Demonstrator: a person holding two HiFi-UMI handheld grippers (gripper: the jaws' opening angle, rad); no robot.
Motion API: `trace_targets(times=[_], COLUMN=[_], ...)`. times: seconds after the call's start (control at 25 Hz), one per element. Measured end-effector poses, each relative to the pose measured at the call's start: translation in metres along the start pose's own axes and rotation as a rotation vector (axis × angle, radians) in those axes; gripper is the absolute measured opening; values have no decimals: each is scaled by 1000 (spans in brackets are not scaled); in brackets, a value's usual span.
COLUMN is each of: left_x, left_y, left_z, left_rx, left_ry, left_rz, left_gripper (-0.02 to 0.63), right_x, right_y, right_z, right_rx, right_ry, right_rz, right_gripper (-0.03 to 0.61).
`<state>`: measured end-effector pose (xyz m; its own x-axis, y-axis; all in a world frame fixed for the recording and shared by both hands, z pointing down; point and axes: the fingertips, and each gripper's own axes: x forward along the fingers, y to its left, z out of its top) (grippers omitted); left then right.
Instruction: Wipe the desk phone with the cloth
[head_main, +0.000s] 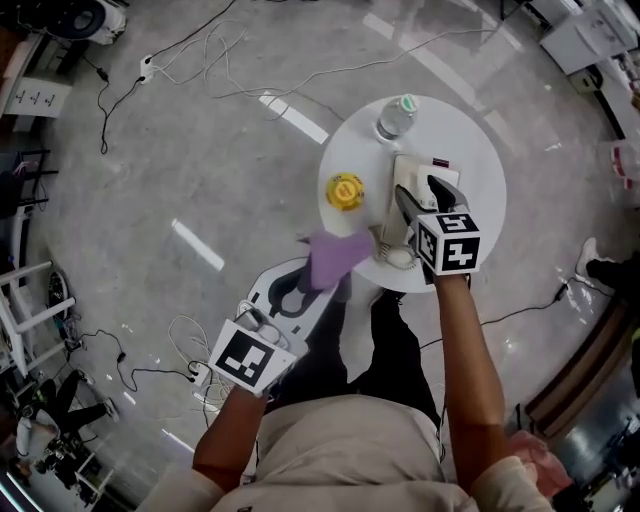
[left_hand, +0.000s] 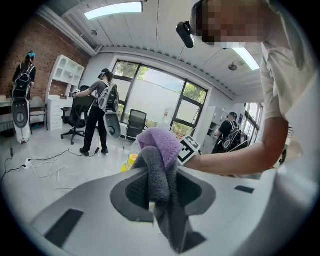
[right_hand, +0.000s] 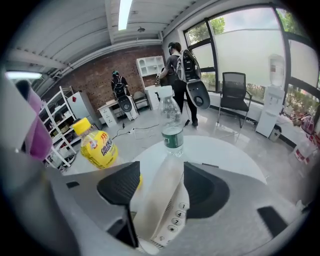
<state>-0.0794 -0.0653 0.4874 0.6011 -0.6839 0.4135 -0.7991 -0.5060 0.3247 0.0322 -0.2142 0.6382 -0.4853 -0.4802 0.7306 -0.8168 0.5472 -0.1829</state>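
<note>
The white desk phone (head_main: 415, 170) sits on a round white table (head_main: 480, 170). Its handset (right_hand: 160, 200) lies lengthwise between the jaws of my right gripper (right_hand: 161, 170), with keypad buttons (right_hand: 176, 218) showing beside it. The jaws stand wide, with a gap showing at the left pad, so this gripper (head_main: 418, 192) is open around the handset. My left gripper (left_hand: 162, 175) is shut on a purple and grey cloth (left_hand: 160, 145). It holds that cloth (head_main: 335, 255) in the air just off the table's near left edge, apart from the phone.
A yellow bottle (head_main: 345, 191) and a clear water bottle with a green cap (head_main: 397, 117) stand on the table left of and behind the phone. Cables and a power strip (head_main: 148, 68) lie on the floor. Other people and office chairs are farther off in the room.
</note>
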Motion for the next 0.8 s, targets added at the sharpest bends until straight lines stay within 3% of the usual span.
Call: trace_targets(times=[0.4, 0.6, 0.8], left_x=[12, 17, 19], left_y=[6, 3, -7], left_z=[-22, -24, -22], left_rx=[-37, -37, -30], left_ry=[23, 27, 24], left_rz=[-24, -34, -47], left_gripper=[92, 92, 92], right_x=[48, 58, 55], right_y=[2, -2, -6], right_z=[-40, -55, -60], right_rx=[25, 43, 138], right_ry=[116, 151, 148], right_rz=[-63, -106, -121], right_gripper=[302, 285, 250])
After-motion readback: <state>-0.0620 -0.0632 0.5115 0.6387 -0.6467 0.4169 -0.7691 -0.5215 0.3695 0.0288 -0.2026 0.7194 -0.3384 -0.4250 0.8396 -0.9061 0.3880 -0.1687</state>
